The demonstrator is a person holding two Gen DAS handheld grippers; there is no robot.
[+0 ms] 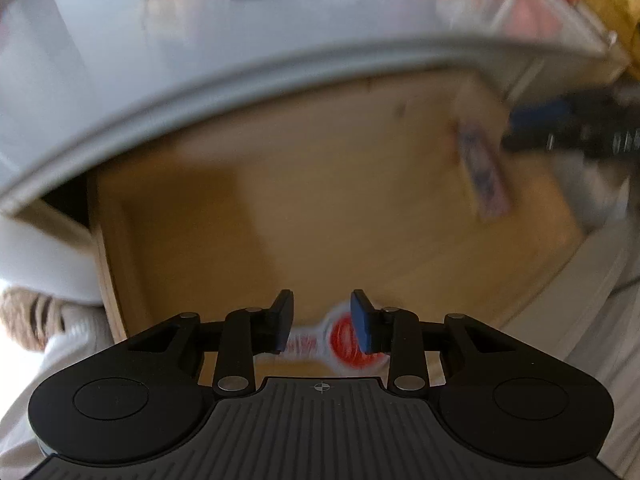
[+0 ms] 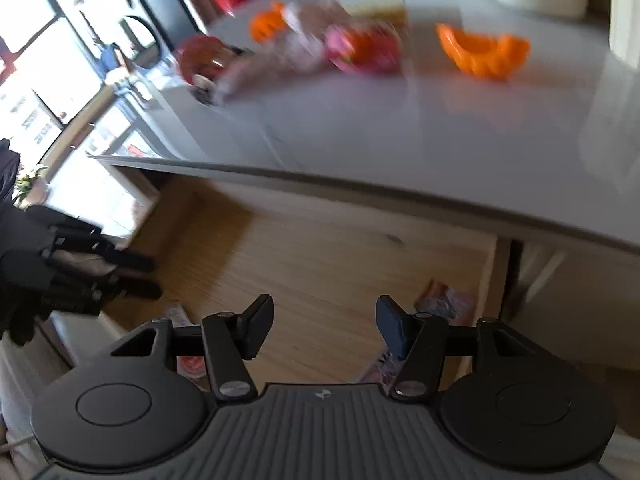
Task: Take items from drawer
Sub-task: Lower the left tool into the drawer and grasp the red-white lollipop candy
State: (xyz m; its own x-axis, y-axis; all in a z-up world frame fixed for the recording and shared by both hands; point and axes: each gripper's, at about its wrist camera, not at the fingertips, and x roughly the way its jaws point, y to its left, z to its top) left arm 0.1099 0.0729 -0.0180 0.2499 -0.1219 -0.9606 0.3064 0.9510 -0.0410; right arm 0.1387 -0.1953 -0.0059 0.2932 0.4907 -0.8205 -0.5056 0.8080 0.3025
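Observation:
An open wooden drawer (image 1: 280,220) slides out from under a grey tabletop (image 1: 200,60). My left gripper (image 1: 322,320) is open and hovers over the drawer's near part. A white-and-red packet (image 1: 340,340) lies on the drawer floor just below and between its fingers; the blur hides any contact. A purple-blue packet (image 1: 484,172) lies by the drawer's right side. My right gripper (image 2: 325,326) is open over bare drawer floor (image 2: 320,272). The purple-blue packet (image 2: 444,296) sits by its right finger. The white-and-red packet (image 2: 188,360) is partly hidden behind its left finger. The left gripper (image 2: 132,276) shows at the left.
The tabletop (image 2: 400,128) carries an orange bowl (image 2: 484,52), a pink dish (image 2: 364,48), a red item (image 2: 200,56) and other blurred things. The table edge overhangs the drawer's rear. A light sleeve (image 1: 60,320) is at lower left. The right gripper (image 1: 580,136) reaches in over the drawer's right side.

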